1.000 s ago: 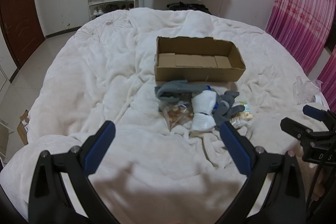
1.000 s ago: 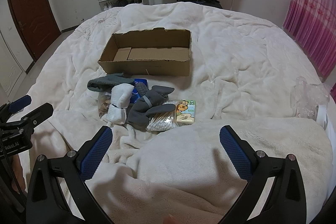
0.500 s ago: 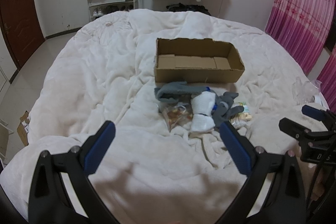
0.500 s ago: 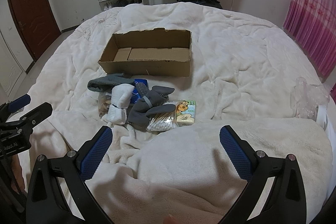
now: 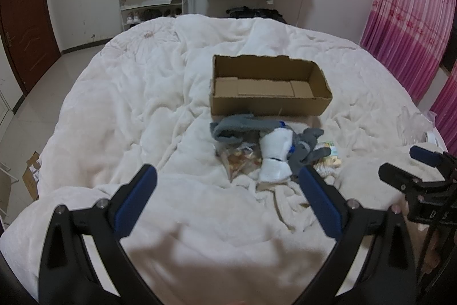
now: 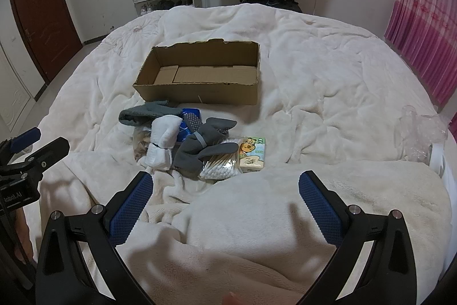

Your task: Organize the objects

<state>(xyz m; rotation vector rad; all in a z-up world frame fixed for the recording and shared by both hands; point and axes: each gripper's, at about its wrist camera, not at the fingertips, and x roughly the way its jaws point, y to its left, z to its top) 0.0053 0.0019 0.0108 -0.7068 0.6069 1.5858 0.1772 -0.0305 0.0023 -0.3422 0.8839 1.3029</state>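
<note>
Two cameras look across the same bed from low down at its near edge.

The left camera sits on the left hand-held gripper (image 5: 228, 199) and faces the far wall, with the cardboard box (image 5: 268, 89) a bit right of middle. The right camera sits on the right hand-held gripper (image 6: 225, 200) and sees the box (image 6: 200, 76) a bit left. Both see the bed (image 5: 128, 110), the pile of small things (image 6: 188, 142), and each other's gripper at the side.

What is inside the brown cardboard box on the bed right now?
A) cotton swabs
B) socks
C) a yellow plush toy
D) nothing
D: the cardboard box shows only its bare floor, while the socks and cotton swabs lie on the blanket in front of it.
</note>
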